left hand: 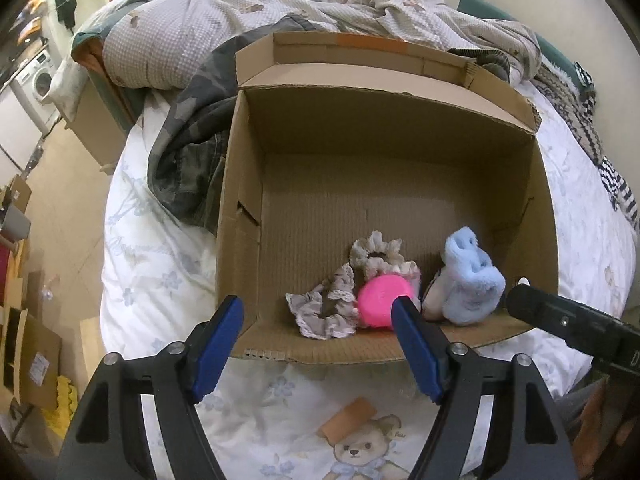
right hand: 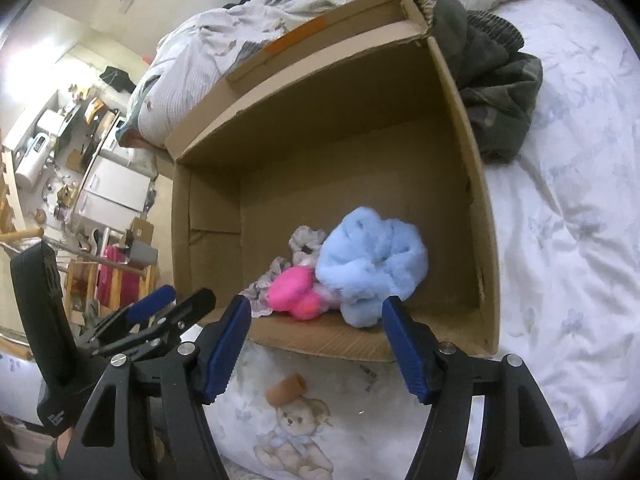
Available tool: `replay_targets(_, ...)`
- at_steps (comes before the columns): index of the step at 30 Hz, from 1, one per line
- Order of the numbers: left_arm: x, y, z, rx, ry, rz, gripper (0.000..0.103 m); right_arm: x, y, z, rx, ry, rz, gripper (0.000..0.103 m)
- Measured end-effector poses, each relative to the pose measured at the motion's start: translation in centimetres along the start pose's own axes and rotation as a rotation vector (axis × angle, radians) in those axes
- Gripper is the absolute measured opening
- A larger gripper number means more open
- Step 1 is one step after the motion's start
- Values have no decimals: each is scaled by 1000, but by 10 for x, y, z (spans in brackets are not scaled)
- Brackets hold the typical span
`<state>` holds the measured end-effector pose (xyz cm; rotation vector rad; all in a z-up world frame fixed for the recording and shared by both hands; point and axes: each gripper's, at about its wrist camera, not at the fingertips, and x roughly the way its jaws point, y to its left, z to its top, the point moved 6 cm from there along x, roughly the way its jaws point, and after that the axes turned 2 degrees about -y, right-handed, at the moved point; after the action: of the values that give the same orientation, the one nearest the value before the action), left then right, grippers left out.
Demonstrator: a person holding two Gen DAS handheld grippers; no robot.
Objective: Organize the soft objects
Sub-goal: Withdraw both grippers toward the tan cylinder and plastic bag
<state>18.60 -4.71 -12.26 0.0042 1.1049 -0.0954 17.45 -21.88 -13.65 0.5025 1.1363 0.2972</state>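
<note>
Left gripper (left hand: 318, 322): blue jaws wide apart, nothing in them, just above near wall of cardboard box (left hand: 400, 128) | right gripper (right hand: 316, 322): jaws apart, empty too | box on bed sheet (left hand: 160, 272), open | inside, near wall: blue fluffy toy (right hand: 368, 264) on right, pink soft thing (right hand: 294, 288) in middle, grey scrunchie (left hand: 320, 312) on left, beige scrunchie (left hand: 376, 254) behind
</note>
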Motion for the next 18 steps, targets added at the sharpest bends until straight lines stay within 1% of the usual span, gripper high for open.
replay_targets(10,-8,6,-9,50,-26,36,74,-5,-7,-2,-2,-7,-40,72)
replay_targets(13,-11,11,-12,47,-27,41,74,-7,-10,-4,13,-11,-40,72)
replay_targets(18,-17,19,-19,31,-24,47,74,-9,-9,-9,2,-8,-55,72)
